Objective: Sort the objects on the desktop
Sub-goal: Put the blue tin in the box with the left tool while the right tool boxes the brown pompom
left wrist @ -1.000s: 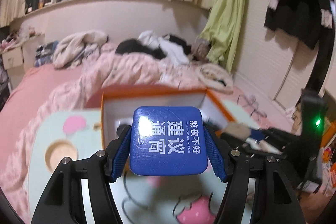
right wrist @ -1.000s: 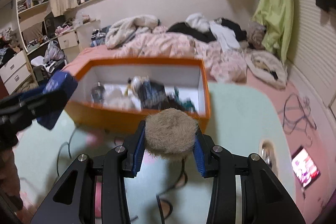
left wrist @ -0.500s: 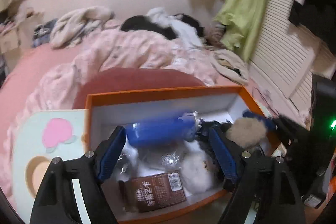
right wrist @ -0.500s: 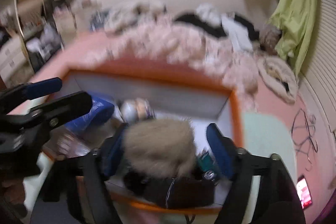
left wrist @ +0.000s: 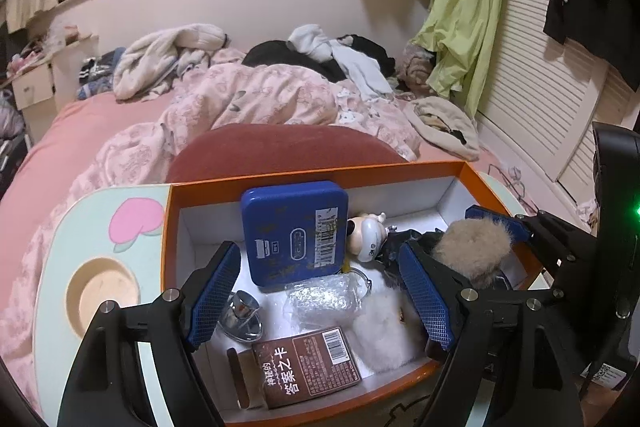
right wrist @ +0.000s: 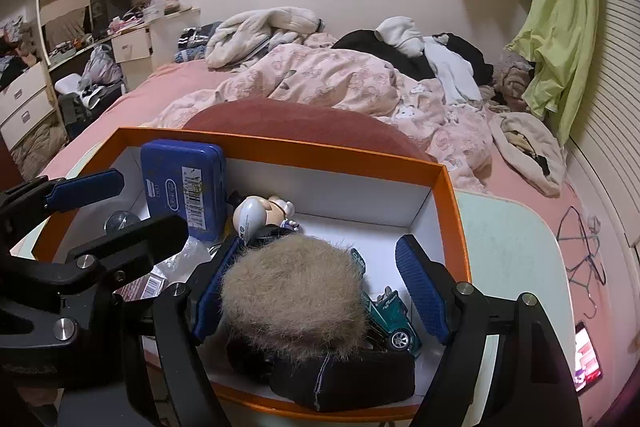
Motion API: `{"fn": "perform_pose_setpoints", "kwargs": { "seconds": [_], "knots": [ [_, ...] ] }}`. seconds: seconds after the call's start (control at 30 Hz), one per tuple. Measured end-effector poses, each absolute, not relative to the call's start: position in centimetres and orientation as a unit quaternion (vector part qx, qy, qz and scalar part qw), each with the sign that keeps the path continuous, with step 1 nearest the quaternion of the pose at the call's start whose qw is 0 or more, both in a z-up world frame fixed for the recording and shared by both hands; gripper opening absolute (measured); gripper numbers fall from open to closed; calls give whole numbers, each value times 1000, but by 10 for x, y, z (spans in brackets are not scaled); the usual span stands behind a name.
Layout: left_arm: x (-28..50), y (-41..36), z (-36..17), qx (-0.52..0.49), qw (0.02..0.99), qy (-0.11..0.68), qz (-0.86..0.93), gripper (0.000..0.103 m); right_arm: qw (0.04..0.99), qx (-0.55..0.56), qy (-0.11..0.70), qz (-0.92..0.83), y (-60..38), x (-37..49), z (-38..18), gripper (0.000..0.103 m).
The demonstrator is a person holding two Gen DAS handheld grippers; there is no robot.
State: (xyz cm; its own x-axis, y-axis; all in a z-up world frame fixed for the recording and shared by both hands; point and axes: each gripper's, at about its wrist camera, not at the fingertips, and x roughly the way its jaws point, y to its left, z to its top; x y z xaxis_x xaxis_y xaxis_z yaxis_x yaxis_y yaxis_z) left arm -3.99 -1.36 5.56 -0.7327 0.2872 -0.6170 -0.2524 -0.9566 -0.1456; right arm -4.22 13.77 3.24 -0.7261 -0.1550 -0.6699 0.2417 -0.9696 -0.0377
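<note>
left gripper [left wrist: 320, 301]: wide open, holds nothing, over orange box [left wrist: 316, 172]
right gripper [right wrist: 318, 287]: open, fur ball [right wrist: 294, 301] loose between fingers
blue tin [left wrist: 295, 231]: inside box, leaning on back wall

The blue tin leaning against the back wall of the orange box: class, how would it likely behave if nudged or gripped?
The blue tin stands propped nearly on edge against the orange box wall, so a nudge would probably tip it flat. Its flat, crisp-edged faces suggest it is stiff and would hold shape when gripped. The glossy lid may be somewhat slippery.
</note>
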Motion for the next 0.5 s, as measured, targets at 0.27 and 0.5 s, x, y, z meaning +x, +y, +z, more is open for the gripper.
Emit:
{"fn": "perform_pose_setpoints", "kwargs": {
  "seconds": [0.27, 0.5],
  "knots": [
    [14, -35, 84, -291, 151, -82, 941, 96, 112, 297, -7, -948, 155, 5, 62, 78],
    [49, -29, 39, -364, 119, -58, 922, 102, 100, 344, -6, -934, 157, 62, 43, 79]
  ]
}}
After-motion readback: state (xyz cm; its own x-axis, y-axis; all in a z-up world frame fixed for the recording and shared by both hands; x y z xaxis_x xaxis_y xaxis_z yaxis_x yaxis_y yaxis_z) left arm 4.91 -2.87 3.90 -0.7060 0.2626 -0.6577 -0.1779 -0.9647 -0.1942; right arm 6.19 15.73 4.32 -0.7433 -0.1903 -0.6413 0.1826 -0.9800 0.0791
